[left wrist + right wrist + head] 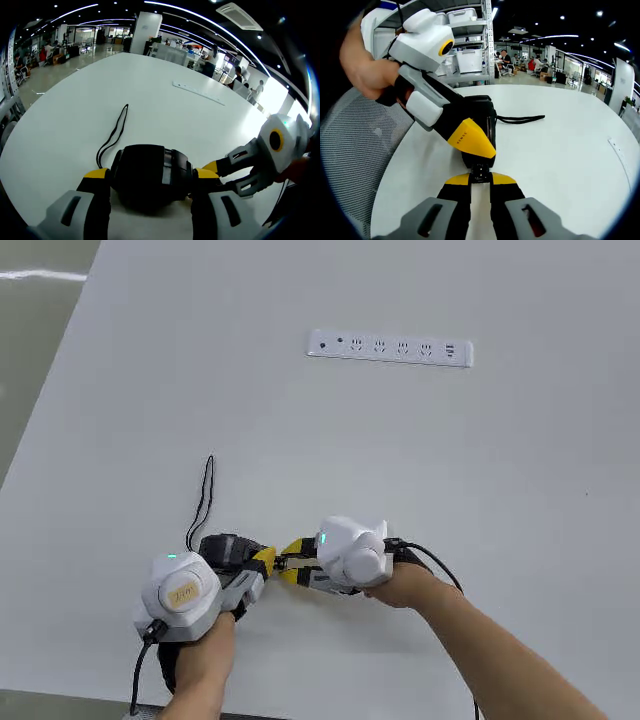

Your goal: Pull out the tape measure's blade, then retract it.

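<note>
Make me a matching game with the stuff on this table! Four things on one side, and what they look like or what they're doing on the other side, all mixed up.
Things:
1. tape measure
2. power strip
3. strap
4. right gripper

Clues:
A. white, lying far across the table
B. thin black loop lying flat on the table
C. pinching the blade tip
D. black, squeezed between the jaws of the left gripper

Pairs: 1-D, 2-A, 3-B, 4-C.
</note>
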`<state>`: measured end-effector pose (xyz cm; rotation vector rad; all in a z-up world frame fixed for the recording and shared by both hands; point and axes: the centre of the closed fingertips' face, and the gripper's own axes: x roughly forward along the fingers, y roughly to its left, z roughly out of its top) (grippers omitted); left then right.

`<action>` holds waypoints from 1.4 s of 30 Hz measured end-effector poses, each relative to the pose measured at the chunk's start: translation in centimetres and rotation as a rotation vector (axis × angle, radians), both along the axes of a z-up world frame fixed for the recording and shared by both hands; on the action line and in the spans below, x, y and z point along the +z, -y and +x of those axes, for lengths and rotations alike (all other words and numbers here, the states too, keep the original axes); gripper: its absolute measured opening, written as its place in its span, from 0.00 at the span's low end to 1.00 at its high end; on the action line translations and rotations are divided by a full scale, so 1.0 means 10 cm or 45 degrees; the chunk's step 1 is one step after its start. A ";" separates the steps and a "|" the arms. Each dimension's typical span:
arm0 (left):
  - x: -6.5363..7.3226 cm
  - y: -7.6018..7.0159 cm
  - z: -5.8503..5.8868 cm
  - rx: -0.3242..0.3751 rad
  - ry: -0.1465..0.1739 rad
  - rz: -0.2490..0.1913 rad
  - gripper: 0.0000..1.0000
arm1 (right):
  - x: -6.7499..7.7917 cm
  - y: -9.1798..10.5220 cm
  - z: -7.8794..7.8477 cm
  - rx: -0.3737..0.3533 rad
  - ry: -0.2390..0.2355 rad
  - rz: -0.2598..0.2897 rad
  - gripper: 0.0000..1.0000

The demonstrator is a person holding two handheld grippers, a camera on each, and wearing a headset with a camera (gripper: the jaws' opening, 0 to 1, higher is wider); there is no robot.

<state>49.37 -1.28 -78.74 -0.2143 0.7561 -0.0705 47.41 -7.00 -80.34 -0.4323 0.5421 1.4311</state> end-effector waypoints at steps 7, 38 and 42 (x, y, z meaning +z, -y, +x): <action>0.00 0.00 0.00 0.002 0.000 -0.002 0.62 | -0.01 -0.06 0.00 -0.004 -0.002 0.007 0.12; -0.03 0.04 -0.04 -0.033 -0.024 0.018 0.64 | -0.08 -0.08 -0.01 -0.042 0.025 0.024 0.13; -0.03 0.05 -0.04 -0.036 -0.026 0.022 0.64 | -0.08 -0.09 -0.01 -0.043 0.035 0.015 0.13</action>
